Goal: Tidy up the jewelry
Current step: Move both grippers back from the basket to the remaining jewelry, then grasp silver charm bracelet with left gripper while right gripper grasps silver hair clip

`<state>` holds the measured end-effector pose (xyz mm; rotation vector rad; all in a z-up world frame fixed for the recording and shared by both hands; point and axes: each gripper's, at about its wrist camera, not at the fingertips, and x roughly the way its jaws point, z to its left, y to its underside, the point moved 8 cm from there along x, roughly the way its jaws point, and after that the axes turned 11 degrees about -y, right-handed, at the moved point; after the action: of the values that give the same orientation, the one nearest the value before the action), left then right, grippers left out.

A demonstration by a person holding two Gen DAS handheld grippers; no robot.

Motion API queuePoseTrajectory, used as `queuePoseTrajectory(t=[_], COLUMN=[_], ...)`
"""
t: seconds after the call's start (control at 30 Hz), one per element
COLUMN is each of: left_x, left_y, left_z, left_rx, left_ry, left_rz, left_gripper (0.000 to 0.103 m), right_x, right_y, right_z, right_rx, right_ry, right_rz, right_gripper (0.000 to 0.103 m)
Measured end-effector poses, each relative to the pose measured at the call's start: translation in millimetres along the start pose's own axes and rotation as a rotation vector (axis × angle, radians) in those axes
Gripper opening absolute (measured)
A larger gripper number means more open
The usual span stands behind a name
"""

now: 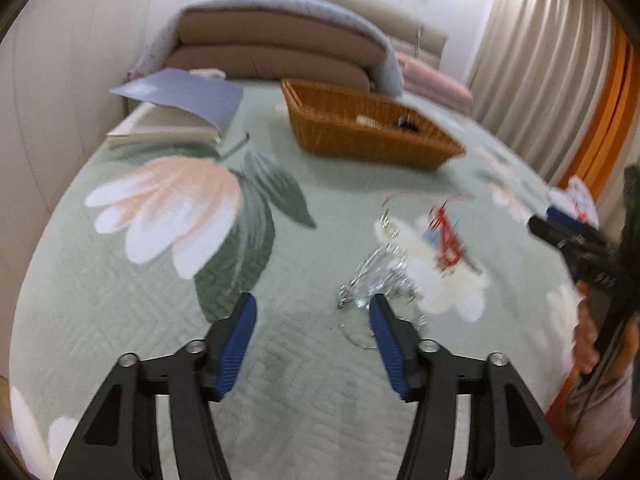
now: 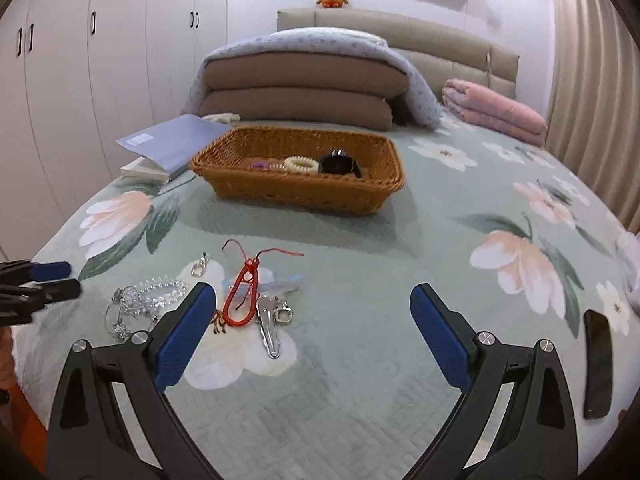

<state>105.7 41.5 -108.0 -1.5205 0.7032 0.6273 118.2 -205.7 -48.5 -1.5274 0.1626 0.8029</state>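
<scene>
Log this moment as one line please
left tool open | right tool open | red cord on bedspread | basket behind

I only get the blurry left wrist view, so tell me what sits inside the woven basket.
Observer: In the right wrist view, the brown wicker basket holds a cream spiral hair tie, a black round watch and something small and purple.
Operator: Say what lies beside the red cord.
Observer: A silver metal snap hair clip lies right of the red braided cord loop, with a small silver clasp at its side.
Operator: Report the right gripper.
Observer: The right gripper is open and holds nothing.
</scene>
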Motion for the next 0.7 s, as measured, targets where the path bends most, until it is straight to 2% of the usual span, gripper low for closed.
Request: queuePoseTrajectory(t=[0.1, 0.17, 0.3, 0.47, 0.5, 0.57, 0.63, 0.7], left_x=[17.5, 25.3, 30.7, 32.3, 32.9, 34.3, 35.3, 36.3], left_y=[3.9, 4.2, 5.4, 0.9, 0.1, -1.6, -2.9, -3.9], left_z=[-8.0, -14.4, -25.3, -29.1, -29.4, -30.7, -32.0, -32.6], left_rx=[0.048, 0.085, 0.135, 0.145, 0.146, 0.151, 0.153, 0.151], left_ry=[0.004, 0.001, 0.010, 0.018, 0.020, 0.018, 0.019, 0.023], left_rz=[0.047, 0.060, 0.064, 0.059, 0.058, 0.055, 0.051, 0.049], left_gripper=[0.037, 0.034, 0.032, 0.032, 0.032, 0.032, 0.032, 0.032], right_x=[11.5, 18.9, 33.5, 51.0, 53.9, 62.0, 70.3, 78.7], right_y=[2.3, 6.4, 16.7, 29.1, 30.3, 33.8, 38.8, 43.5], right_z=[-0.8, -3.3, -8.1, -3.9, -2.6, -1.7, -3.1, -4.8], right_rx=[-0.004, 0.019, 0.040, 0.034, 0.034, 0.026, 0.026, 0.043], right_ry=[-0.036, -0.080, -0.091, -0.112, -0.117, -0.110, -0.108, -0.114], right_rz=[0.006, 0.024, 0.072, 0.137, 0.145, 0.165, 0.203, 0.232], right_gripper=[0.099, 0.099, 0.099, 0.097, 0.095, 0.085, 0.065, 0.059])
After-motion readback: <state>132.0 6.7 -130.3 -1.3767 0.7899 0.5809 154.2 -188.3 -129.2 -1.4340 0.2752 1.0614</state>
